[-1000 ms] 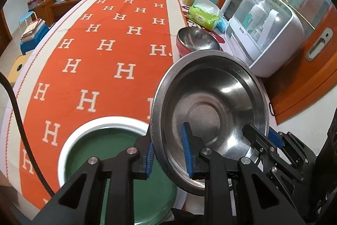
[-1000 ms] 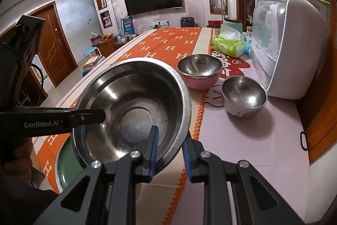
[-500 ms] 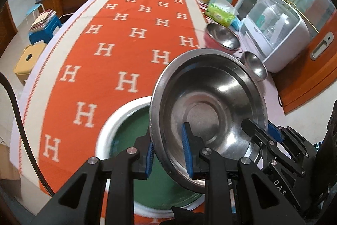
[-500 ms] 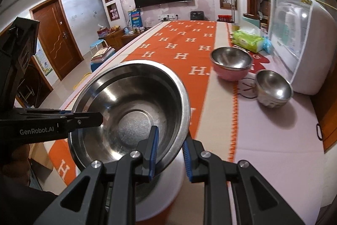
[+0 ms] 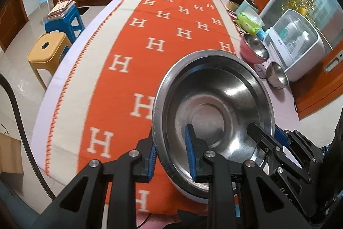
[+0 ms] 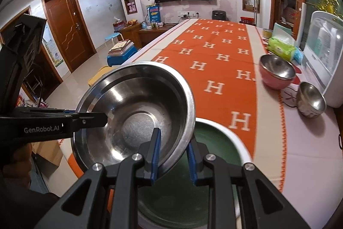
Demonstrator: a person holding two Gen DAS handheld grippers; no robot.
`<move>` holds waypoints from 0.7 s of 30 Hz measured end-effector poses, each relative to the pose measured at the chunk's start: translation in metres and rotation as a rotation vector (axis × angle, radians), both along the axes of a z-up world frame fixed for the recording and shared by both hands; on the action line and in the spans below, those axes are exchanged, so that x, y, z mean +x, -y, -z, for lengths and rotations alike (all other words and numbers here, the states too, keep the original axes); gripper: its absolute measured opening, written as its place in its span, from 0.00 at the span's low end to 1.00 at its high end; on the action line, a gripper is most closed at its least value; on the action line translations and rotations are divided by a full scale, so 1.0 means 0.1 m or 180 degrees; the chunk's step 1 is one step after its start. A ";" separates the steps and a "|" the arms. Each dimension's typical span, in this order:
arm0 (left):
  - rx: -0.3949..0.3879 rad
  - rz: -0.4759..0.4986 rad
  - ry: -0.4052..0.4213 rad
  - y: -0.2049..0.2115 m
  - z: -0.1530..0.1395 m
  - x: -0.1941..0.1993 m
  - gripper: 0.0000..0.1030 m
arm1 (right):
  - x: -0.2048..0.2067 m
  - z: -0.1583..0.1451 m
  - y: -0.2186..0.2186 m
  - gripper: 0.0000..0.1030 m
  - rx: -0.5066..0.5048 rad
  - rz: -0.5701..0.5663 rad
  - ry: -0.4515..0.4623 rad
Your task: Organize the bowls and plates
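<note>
Worktop [image 5: 70,70], long, under an orange cloth [image 5: 163,40] patterned with white H letters, cream borders

Large steel basin [image 5: 214,113]: held up off the cloth, above the near end of the worktop, tilted so the open mouth faces back toward both cameras. Round, so no long axis to note. In the right wrist view it overlaps the left part of the green plate

Green plate [image 6: 216,141] with white rim: flat on the cloth beneath the basin

Left claw [image 5: 170,156]: nearly together, clamped on the basin's near rim, one blue pad inside the bowl, the other outside

Right claw [image 6: 173,156]: narrow gap, clamped on the basin's rim at the side opposite the left one, one pad inside, one outside

Pink bowl [image 6: 276,74] with steel lining: upright on the right side of the worktop, well apart from the basin

Small steel bowl [image 6: 310,100]: upright, just nearer than the pink one, beside a white appliance [image 6: 325,53]
</note>
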State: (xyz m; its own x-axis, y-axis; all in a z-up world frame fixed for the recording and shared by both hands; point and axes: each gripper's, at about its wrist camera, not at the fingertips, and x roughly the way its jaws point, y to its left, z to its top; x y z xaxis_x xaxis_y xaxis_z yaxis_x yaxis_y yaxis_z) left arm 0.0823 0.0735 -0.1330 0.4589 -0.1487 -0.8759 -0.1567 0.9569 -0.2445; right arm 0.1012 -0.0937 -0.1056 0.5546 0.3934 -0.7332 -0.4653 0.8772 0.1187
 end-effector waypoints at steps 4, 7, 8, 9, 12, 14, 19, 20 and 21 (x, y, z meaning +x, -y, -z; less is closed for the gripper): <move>0.0017 -0.0019 -0.0045 -0.26 0.04 -0.04 0.21 | -0.03 0.04 -0.25 0.24 0.0000 -0.0029 -0.0034; 0.0034 -0.0035 -0.0108 -0.44 0.09 -0.04 0.21 | -0.05 0.08 -0.42 0.25 -0.0001 -0.0064 -0.0064; 0.0039 -0.0040 -0.0138 -0.50 0.12 -0.04 0.21 | -0.05 0.09 -0.49 0.25 -0.0005 -0.0076 -0.0078; 0.0041 -0.0042 -0.0168 -0.56 0.14 -0.04 0.21 | -0.05 0.11 -0.56 0.26 -0.0009 -0.0090 -0.0098; 0.0041 -0.0040 -0.0249 -0.72 0.22 -0.02 0.21 | -0.05 0.14 -0.71 0.26 -0.0015 -0.0104 -0.0128; 0.0044 -0.0035 -0.0305 -0.81 0.27 0.00 0.21 | -0.05 0.18 -0.82 0.26 -0.0046 -0.0114 -0.0164; 0.0035 -0.0010 -0.0476 -0.97 0.44 0.05 0.21 | -0.04 0.30 -1.02 0.30 -0.0137 -0.0149 -0.0309; 0.0029 -0.0001 -0.0518 -1.00 0.48 0.06 0.21 | -0.03 0.33 -1.06 0.31 -0.0164 -0.0154 -0.0343; 0.0024 0.0009 -0.0560 -1.02 0.52 0.07 0.21 | -0.02 0.37 -1.10 0.32 -0.0207 -0.0161 -0.0389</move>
State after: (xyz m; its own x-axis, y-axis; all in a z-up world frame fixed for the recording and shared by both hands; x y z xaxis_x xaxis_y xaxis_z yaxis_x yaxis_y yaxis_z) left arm 0.0898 0.1754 -0.1853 0.2982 -0.1428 -0.9438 -0.1937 0.9591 -0.2063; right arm 0.0990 0.0160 -0.1426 0.4403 0.3681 -0.8189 -0.4946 0.8607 0.1209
